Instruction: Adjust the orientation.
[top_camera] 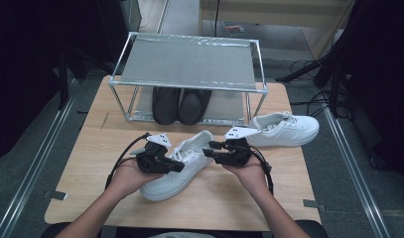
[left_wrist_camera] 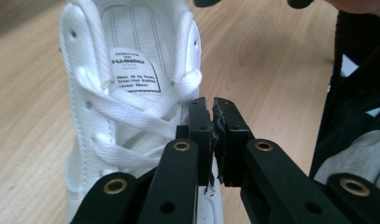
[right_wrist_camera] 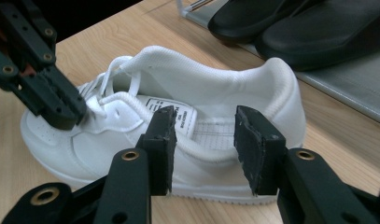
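While two white sneakers (top_camera: 182, 166) and two black slippers (top_camera: 181, 105) rest, the left hand-held gripper (top_camera: 179, 167) is pressed together and the right (top_camera: 208, 148) spread.

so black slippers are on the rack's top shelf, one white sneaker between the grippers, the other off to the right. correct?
Not quite: the black slippers sit on the rack's bottom shelf, under the bare top one, as the high view shows. The rest holds: one white sneaker lies between the grippers, the other sneaker to the right.
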A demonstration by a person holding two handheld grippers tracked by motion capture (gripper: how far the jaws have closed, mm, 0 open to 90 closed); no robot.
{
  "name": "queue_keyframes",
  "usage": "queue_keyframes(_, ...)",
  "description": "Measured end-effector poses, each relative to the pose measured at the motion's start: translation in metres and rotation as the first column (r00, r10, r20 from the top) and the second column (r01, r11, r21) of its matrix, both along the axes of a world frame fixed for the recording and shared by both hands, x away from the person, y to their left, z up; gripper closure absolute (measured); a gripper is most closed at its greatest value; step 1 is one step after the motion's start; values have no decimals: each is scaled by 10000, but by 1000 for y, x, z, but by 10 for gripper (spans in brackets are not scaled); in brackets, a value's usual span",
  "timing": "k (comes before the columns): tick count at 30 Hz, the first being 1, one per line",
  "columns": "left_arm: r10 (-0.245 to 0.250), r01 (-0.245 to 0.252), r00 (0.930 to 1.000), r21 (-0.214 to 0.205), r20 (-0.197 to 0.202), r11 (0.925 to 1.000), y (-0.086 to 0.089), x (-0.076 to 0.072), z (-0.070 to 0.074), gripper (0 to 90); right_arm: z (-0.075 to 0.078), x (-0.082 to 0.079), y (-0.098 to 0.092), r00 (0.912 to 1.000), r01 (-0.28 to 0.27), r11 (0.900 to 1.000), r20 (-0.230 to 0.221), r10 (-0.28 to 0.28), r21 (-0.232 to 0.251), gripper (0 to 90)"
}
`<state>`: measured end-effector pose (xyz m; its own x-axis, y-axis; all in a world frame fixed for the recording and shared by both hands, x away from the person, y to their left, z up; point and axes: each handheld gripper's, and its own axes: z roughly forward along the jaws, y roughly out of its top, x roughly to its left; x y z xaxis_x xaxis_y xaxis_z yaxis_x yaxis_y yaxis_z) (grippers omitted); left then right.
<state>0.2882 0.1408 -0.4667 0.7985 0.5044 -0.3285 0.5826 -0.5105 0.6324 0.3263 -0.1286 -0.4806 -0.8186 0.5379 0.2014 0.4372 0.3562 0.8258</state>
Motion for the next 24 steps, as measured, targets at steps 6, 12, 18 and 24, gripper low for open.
queue_keyframes(6,48,-53,9998,295,195,9996,-2,-3,-5,868,-1,6,11,9999,1,9999,156,1,-136,689)
queue_keyframes(12,183,-195,9993,374,325,9991,-1,-4,-8,864,-5,9,17,9997,-249,9993,7,249,-280,753)
queue_keyframes(18,334,-350,9988,450,350,9984,-1,-3,-10,869,-8,10,20,9988,-478,9987,-153,475,-166,844)
queue_keyframes(24,377,-386,9990,378,255,9985,1,0,-13,897,-6,6,24,9983,-581,9973,9,582,-458,900)
